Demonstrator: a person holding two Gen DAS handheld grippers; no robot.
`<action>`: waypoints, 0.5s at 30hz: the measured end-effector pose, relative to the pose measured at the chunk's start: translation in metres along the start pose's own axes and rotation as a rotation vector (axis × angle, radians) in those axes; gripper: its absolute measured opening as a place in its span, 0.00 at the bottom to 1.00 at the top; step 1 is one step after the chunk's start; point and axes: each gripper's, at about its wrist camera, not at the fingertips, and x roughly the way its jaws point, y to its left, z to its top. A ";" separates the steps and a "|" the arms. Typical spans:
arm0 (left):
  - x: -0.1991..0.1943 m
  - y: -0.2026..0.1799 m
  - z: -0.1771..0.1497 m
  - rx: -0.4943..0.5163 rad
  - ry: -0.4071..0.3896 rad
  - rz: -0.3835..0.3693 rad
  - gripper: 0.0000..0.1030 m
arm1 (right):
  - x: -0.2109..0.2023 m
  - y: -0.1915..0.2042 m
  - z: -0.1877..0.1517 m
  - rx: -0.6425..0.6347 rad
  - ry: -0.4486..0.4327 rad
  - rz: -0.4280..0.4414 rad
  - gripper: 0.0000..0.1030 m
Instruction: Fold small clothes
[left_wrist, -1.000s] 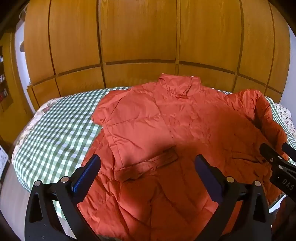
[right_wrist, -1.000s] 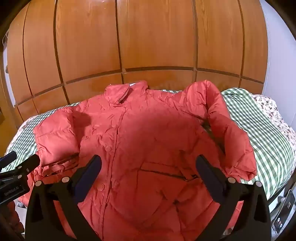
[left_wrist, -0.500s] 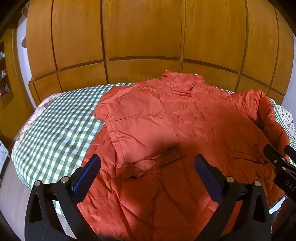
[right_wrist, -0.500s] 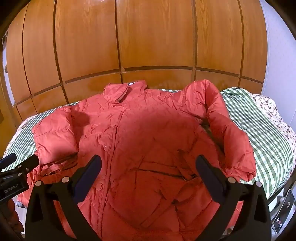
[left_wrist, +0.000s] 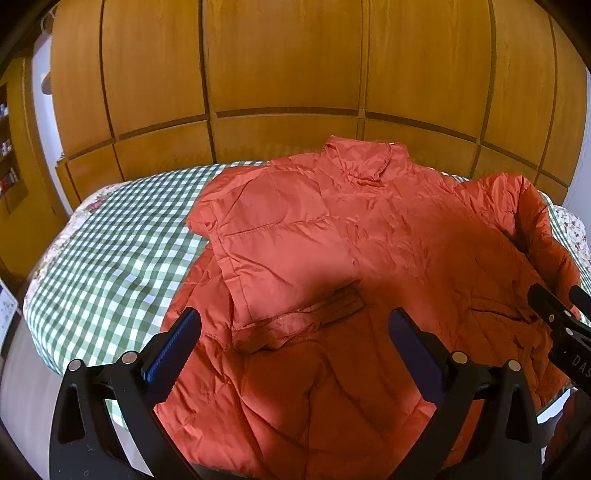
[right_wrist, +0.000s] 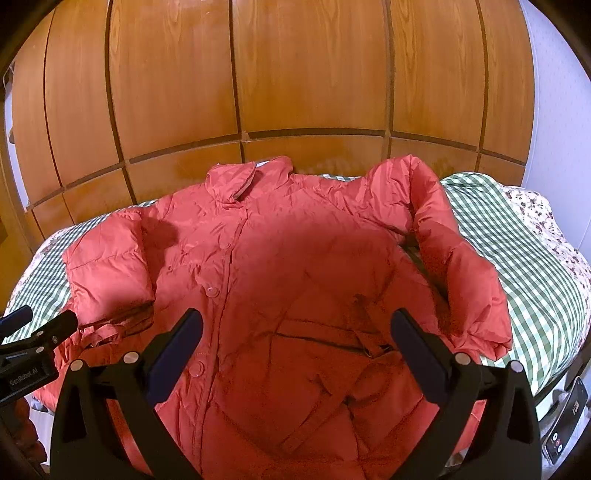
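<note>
Red puffer jacket (right_wrist: 280, 266) lies front-up across the checked bed (left_wrist: 110, 251), left sleeve (left_wrist: 280, 251) folded in. Both grippers, left gripper (left_wrist: 291, 343) and right gripper (right_wrist: 295, 339), hover with fingers spread, empty. Best now: pinch the right sleeve (right_wrist: 461, 266) at its cuff and lay it flat across.

Each hand-held gripper (left_wrist: 293, 343) (right_wrist: 295, 341) is black plastic, with blue-padded fingers (left_wrist: 171, 350), silver screws and white lettering on its side.

jacket (left_wrist: 369, 258): quilted cloth, faint sheen, creased, under both tongs | bedcover (left_wrist: 110, 251): matt woven check cloth, beside left tongs (left_wrist: 291, 339) | wardrobe (right_wrist: 295, 74): smooth satin wood, beyond | right tongs (right_wrist: 295, 339): matt black plastic, metal rivets
</note>
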 end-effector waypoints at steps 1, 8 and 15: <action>0.000 0.000 0.000 0.000 0.001 0.000 0.97 | 0.000 0.000 0.000 0.000 0.001 0.000 0.98; 0.003 0.000 -0.001 -0.003 0.022 -0.004 0.97 | 0.002 0.000 -0.002 0.000 0.007 -0.003 0.98; 0.006 -0.001 0.001 -0.003 0.035 0.001 0.97 | 0.004 -0.001 -0.003 0.000 0.010 -0.019 0.98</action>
